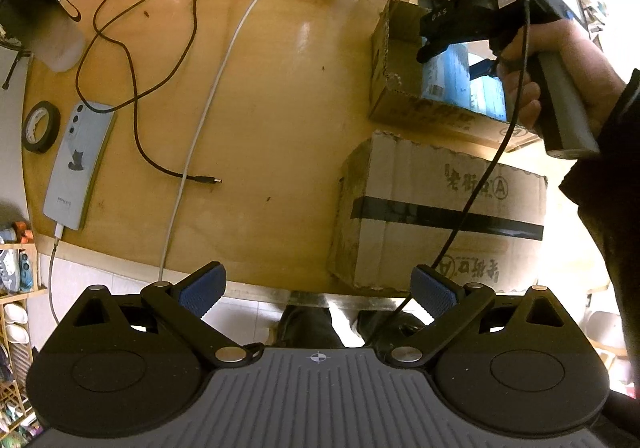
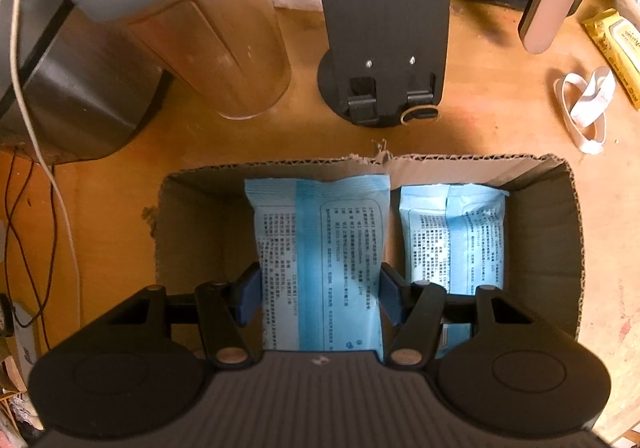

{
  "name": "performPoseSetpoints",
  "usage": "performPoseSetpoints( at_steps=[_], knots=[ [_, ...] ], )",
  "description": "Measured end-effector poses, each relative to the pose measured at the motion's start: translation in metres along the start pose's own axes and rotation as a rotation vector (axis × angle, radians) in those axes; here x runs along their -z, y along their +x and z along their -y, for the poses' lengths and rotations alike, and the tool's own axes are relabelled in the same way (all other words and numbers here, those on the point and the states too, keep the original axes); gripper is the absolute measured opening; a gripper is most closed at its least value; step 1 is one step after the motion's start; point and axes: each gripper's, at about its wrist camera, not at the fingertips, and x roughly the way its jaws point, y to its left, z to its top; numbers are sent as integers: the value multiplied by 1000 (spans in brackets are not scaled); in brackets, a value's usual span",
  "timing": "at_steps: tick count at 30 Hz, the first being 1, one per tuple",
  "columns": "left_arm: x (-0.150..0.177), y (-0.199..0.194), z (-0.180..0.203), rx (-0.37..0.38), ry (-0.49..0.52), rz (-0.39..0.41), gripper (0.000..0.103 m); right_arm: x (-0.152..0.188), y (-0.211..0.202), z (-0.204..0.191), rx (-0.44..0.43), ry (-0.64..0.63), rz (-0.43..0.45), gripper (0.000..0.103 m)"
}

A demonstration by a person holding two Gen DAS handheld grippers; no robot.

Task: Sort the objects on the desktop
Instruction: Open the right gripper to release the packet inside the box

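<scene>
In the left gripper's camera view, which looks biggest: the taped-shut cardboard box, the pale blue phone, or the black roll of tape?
1. Taped-shut cardboard box, though it is nearest the camera.
2. Pale blue phone.
3. Black roll of tape, clearly smallest beside the phone.

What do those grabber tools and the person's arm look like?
Each black two-finger gripper has black fan-shaped linkages, blue ridged pads on its fingers and a grey ribbed body. The right gripper has a grey handle, a thin black cable and a green light. The sleeve is dark.
</scene>
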Motion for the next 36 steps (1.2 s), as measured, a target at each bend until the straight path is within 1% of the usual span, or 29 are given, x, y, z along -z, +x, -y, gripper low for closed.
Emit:
performPoseSetpoints(
  at_steps=[16,24,26,27,28,30,33,36],
  knots=[
    [2,-1,0,-5,5,-8,101,2,31,-2,25,4,-19,58],
    [3,-2,2,-5,8,-7,101,4,33,-7,38,0,-13,60],
    [3,-2,2,-5,8,-6,101,5,33,-8,44,2,-11,71],
    [4,-2,2,-5,8,-5,101,5,33,-8,44,4,-1,88],
    [4,-2,2,-5,8,-5,101,6,31,-8,41,5,15,97],
    [4,-2,2,-5,8,-5,101,7,28,-10,29,0,35,103],
    [5,-2,2,-5,9,-5,101,7,25,-15,48,-21,59,103],
    [5,-2,3,-6,10,-1,101,6,24,-16,53,-21,56,103]
  ],
)
